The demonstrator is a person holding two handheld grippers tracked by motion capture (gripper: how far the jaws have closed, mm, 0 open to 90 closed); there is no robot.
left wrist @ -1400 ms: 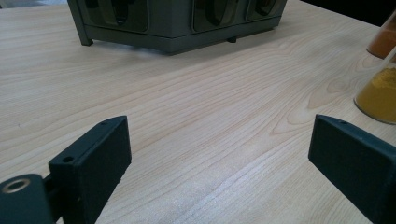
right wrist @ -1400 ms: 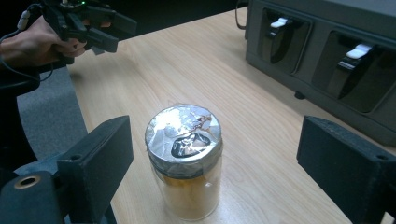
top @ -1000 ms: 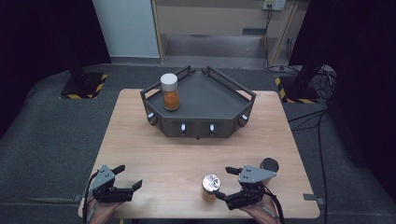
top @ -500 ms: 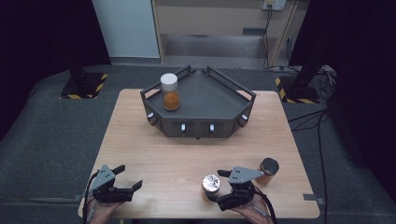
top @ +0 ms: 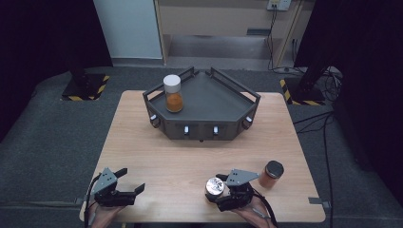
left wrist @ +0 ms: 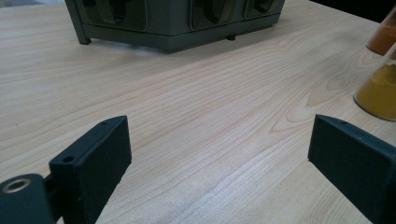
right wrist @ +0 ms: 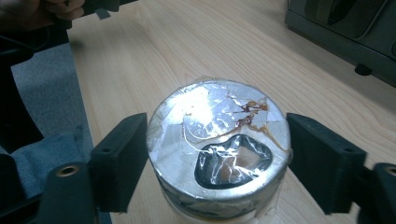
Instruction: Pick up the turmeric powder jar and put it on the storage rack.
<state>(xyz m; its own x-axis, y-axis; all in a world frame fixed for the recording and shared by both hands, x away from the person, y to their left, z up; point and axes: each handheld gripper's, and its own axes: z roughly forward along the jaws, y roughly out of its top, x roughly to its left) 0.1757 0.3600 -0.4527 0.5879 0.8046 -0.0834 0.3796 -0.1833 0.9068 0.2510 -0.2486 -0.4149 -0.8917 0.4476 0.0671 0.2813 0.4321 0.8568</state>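
Observation:
A glass jar with a torn foil seal (top: pixel 215 186) (right wrist: pixel 219 140) stands near the table's front edge, right of centre. My right gripper (top: pixel 215 191) (right wrist: pixel 217 163) has just been closing its jaws, and both pads now touch the jar's sides below the foil. My left gripper (top: pixel 134 180) (left wrist: pixel 219 158) rests open at the front left, with bare wood between its jaws. Far right in the left gripper view, the same jar shows yellow powder (left wrist: pixel 380 88).
A dark tray (top: pixel 214 95) (left wrist: pixel 177 23) (right wrist: pixel 345 28) sits at the table's back centre, holding a white-lidded jar of orange powder (top: pixel 173 93) in its left corner. A black-lidded jar of orange powder (top: pixel 272 173) (left wrist: pixel 385 35) stands right of my right gripper.
My right gripper has slid left from beside the black-lidded jar to the foil-topped jar, and its jaws have closed in around it. The left gripper has kept still.

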